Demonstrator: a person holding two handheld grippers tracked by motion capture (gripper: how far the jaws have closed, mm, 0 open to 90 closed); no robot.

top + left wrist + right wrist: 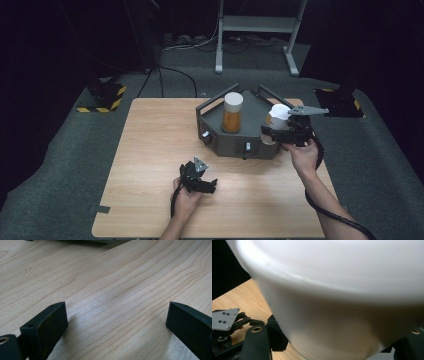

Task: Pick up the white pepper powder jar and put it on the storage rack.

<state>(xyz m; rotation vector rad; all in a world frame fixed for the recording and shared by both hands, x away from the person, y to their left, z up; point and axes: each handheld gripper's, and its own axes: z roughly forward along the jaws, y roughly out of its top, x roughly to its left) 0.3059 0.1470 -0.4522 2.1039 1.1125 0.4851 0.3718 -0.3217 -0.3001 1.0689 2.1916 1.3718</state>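
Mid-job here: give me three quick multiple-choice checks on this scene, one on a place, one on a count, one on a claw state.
1. Where does the orange jar stand?
A. In the grey tray
B. On the bare table
C. On the floor

2. How many white-lidded jars are at the tray?
A. One
B. Two
C. Four

3. How is the left claw?
A. Shut on a jar
B. Shut on nothing
C. Open over bare wood

Answers:
1. A: the jar stands upright inside the tray's walls.
2. B: the orange jar, plus the second jar in the right claw.
3. C: the left claw view has its jaws wide apart with the table between them.
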